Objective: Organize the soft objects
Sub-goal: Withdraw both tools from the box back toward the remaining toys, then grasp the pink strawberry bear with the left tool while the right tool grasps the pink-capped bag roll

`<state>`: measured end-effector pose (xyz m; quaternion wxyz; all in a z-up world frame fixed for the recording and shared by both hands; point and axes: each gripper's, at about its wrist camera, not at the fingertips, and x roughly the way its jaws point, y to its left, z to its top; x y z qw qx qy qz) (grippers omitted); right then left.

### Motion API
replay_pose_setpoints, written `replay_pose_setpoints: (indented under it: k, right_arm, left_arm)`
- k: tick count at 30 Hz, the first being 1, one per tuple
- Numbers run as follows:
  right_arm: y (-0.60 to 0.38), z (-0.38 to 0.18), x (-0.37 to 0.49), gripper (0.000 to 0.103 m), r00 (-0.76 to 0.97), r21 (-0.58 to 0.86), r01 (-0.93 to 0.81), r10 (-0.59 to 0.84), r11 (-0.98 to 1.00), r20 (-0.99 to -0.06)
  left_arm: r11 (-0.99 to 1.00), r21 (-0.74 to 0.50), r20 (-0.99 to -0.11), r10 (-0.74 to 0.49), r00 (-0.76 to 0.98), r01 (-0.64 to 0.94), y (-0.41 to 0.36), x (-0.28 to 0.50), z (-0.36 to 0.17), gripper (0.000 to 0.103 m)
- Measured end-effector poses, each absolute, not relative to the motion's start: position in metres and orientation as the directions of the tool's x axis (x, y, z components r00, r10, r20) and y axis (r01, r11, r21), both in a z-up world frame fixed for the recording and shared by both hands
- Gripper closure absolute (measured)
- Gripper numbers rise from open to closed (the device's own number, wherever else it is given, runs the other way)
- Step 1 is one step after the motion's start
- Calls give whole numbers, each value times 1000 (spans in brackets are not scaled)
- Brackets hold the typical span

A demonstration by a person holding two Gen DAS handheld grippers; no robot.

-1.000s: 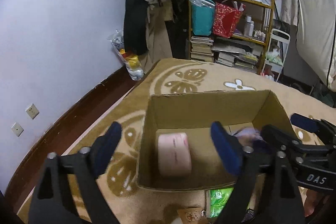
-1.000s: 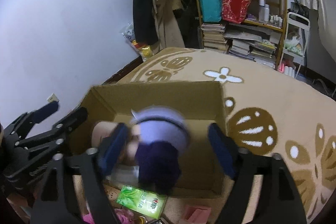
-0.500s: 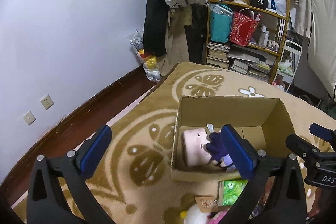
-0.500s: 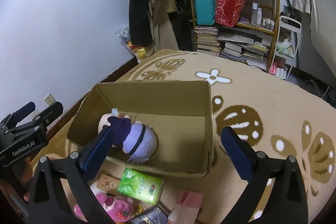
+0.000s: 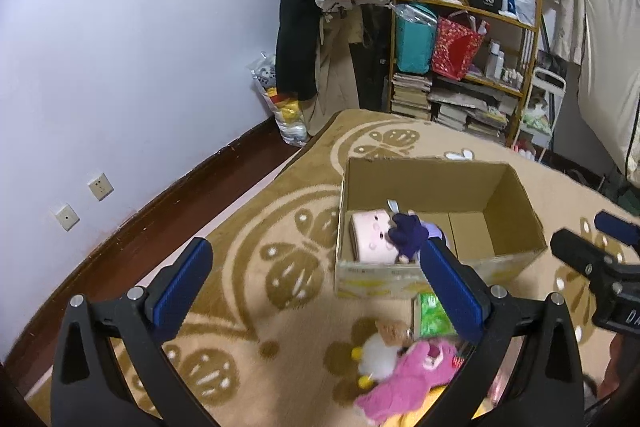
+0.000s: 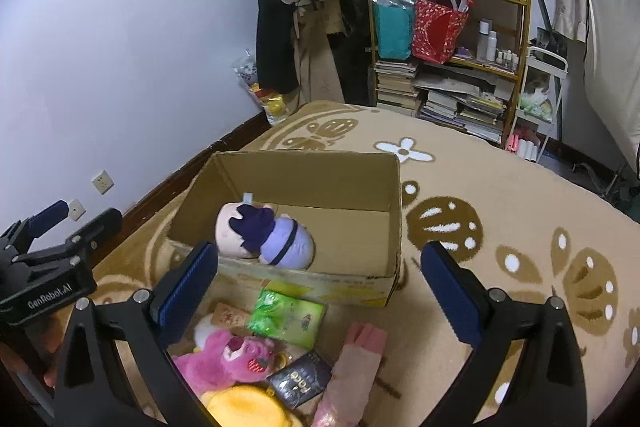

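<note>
- Two plush toys lie in the cardboard box (image 6: 394, 227), at its left end: a pink toy (image 5: 370, 239) and, against it, a purple doll (image 6: 286, 243) with dark purple hair.
- Cardboard box stands open on the patterned carpet (image 6: 500, 195); the rest of its floor is bare.
- Left hand-held gripper (image 5: 316, 287) has its blue pads spread wide with nothing between them, above the carpet near the box's front left corner.
- Right hand-held gripper (image 6: 320, 291) is likewise spread wide and empty, above the box's front wall.
- In front of the box on the carpet lies a heap: a pink bear plush (image 6: 224, 355), a yellow plush (image 6: 244, 407) at the frame's bottom edge, a white fluffy toy (image 5: 378, 355), a green packet (image 6: 286, 317) just beside the box wall, a dark packet (image 6: 300, 383) and a pink folded piece (image 6: 354, 367).
- Behind the carpet stands a shelf (image 6: 516, 39) crowded with books and bags, with coats hanging beside it.
</note>
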<state>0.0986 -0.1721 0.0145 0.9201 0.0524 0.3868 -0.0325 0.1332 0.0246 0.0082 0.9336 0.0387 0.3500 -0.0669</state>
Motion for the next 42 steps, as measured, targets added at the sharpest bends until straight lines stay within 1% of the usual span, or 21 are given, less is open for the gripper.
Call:
replay_pose_setpoints:
  k: [3, 14, 19, 21, 25, 30, 32, 37, 42]
  right_arm:
    - [-168, 19, 87, 0, 698, 71, 94, -15, 993, -716]
    - [-171, 18, 54, 0, 685, 84, 130, -28, 988, -728]
    - [-178, 10, 45, 0, 665, 87, 159, -41, 983, -746]
    - [-182, 2, 42, 0, 650, 97, 177, -42, 979, -759]
    - [-184, -17, 39, 0, 615, 113, 193, -31, 975, -788]
    - [-189, -39, 41, 0, 572, 114, 200, -22, 973, -820]
    - [-192, -44, 43, 0, 563, 118, 203, -17, 972, -826]
    - [-203, -65, 53, 0, 525, 148, 235, 2, 961, -851]
    - [-204, -84, 65, 0, 491, 165, 246, 24, 955, -871]
  left_arm:
    - [985, 43, -671, -94, 735, 165, 25, 121, 10, 0]
    - [980, 1, -726, -136, 674, 199, 19, 81, -1, 1]
    - [978, 62, -738, -88, 669, 197, 12, 74, -16, 1]
    - [976, 76, -753, -79, 653, 206, 10, 76, -23, 1]
    - [971, 64, -792, -89, 604, 228, 7, 81, -39, 0]
    - [968, -32, -835, -162, 526, 249, 8, 90, -54, 0]
    - [969, -15, -839, -147, 524, 248, 6, 92, -58, 0]
    - [962, -16, -859, -153, 488, 273, -2, 100, -70, 0]
    - [957, 37, -881, -106, 462, 289, -14, 108, -89, 0]
